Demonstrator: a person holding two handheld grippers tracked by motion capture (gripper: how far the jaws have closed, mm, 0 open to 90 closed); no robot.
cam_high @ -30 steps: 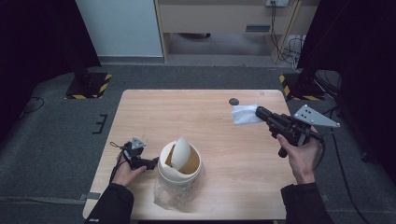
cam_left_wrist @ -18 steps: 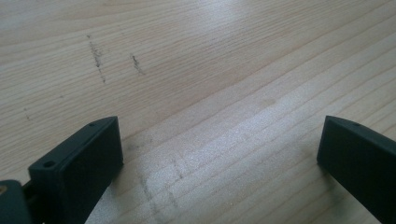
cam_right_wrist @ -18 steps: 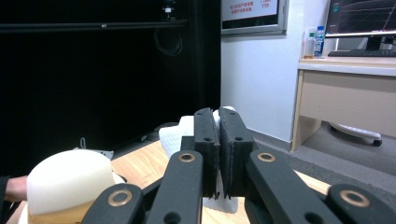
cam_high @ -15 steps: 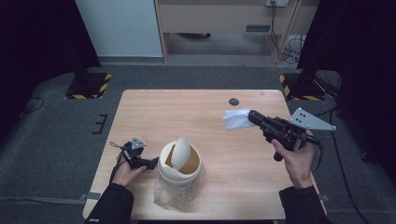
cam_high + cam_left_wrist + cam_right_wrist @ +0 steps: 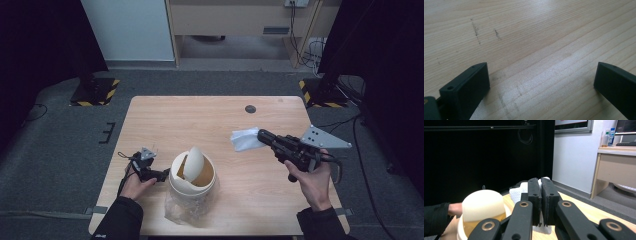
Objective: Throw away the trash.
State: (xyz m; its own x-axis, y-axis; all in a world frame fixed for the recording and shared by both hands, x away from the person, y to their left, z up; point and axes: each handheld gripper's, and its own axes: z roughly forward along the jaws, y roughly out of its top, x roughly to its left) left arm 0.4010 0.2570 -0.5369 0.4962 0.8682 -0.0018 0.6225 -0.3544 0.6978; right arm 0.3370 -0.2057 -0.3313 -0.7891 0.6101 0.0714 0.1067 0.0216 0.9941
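Note:
My right gripper (image 5: pixel 261 134) hovers over the right half of the wooden table (image 5: pixel 200 120), shut on a crumpled white tissue (image 5: pixel 244 140). In the right gripper view the jaws (image 5: pixel 540 180) stand pressed together, the tissue (image 5: pixel 517 191) bulging out to their left and below. Ahead of them stands a small cream bin (image 5: pixel 482 206) with a domed swing lid. The bin (image 5: pixel 192 172) sits near the table's front edge, its lid tipped up. Just left of it my left gripper (image 5: pixel 161 175) rests on the table, open, with bare wood between its jaws (image 5: pixel 541 80).
A crinkled clear plastic bag (image 5: pixel 186 210) lies around the bin's base at the front edge. A small dark round spot (image 5: pixel 250 109) marks the far side of the table. Beyond the table are a cabinet (image 5: pixel 240 20) and black stands.
My right gripper has carried the tissue leftward across the table, closer to the bin. The left gripper and the bin have stayed where they were.

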